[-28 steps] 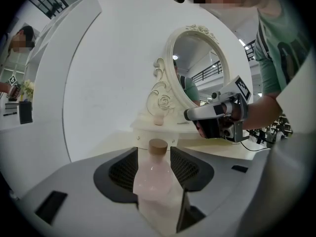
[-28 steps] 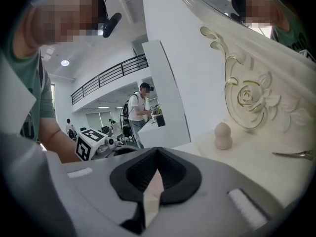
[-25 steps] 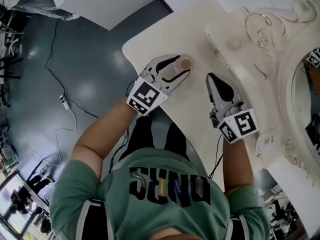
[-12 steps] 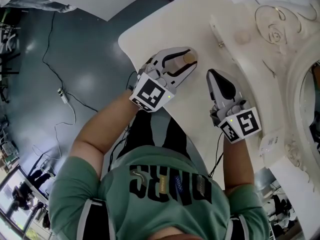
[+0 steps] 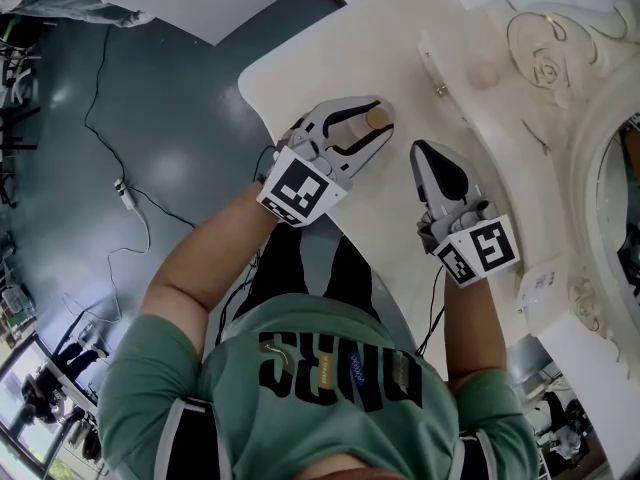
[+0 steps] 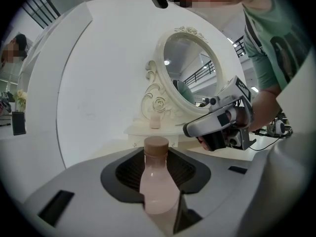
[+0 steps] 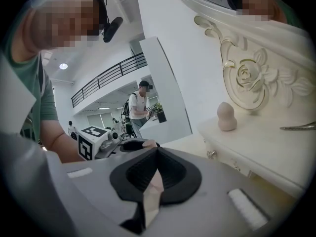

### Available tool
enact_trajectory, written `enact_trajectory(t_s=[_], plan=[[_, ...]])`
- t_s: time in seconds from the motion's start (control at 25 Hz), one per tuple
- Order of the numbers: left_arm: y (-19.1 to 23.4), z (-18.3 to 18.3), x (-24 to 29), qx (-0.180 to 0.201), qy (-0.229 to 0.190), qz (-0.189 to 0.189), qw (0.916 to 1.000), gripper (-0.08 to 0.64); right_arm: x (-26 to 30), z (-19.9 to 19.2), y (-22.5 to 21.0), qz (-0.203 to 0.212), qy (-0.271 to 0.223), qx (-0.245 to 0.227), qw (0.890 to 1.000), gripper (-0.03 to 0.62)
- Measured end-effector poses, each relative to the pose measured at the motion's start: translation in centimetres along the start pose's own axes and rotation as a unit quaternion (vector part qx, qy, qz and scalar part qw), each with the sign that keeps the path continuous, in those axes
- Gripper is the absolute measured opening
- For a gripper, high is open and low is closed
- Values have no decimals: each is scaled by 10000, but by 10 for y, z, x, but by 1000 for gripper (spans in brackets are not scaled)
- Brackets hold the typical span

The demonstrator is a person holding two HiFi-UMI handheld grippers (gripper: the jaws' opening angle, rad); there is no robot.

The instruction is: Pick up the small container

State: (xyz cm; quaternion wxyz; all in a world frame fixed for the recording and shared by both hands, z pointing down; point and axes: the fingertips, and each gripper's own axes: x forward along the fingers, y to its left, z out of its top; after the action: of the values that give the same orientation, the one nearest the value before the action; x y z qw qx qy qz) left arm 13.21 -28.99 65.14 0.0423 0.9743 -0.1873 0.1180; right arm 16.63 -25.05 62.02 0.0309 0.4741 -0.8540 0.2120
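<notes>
The small container is a pale pink bottle (image 6: 157, 181) with a tan cap (image 5: 377, 118), upright on the cream table (image 5: 320, 38). My left gripper (image 5: 383, 120) reaches around it, and the bottle stands between the two black pads (image 6: 126, 174). The jaws are closing on it, and thin dark gaps still show on both sides of its neck. My right gripper (image 5: 425, 153) hovers over the table to the right of the bottle, apart from it. It is shut with nothing held, and in the right gripper view its jaws (image 7: 157, 152) meet in a line.
An ornate white vanity mirror (image 5: 560, 58) with a low shelf stands at the table's right. A beige egg-shaped sponge (image 7: 226, 116) sits on that shelf. The table's curved edge (image 5: 262, 118) drops to a grey floor with a cable (image 5: 120, 193).
My left gripper has slid forward so the bottle's cap now sits between its fingertips, and its jaws have narrowed. The right gripper has barely moved.
</notes>
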Motion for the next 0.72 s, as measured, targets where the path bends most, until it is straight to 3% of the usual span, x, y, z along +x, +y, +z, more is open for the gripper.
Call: enact_trajectory(t_s=[0.72], plan=[[-9, 70, -39, 56, -208, -20, 9998, 141, -19, 50, 25, -95, -248, -242, 9994, 9]])
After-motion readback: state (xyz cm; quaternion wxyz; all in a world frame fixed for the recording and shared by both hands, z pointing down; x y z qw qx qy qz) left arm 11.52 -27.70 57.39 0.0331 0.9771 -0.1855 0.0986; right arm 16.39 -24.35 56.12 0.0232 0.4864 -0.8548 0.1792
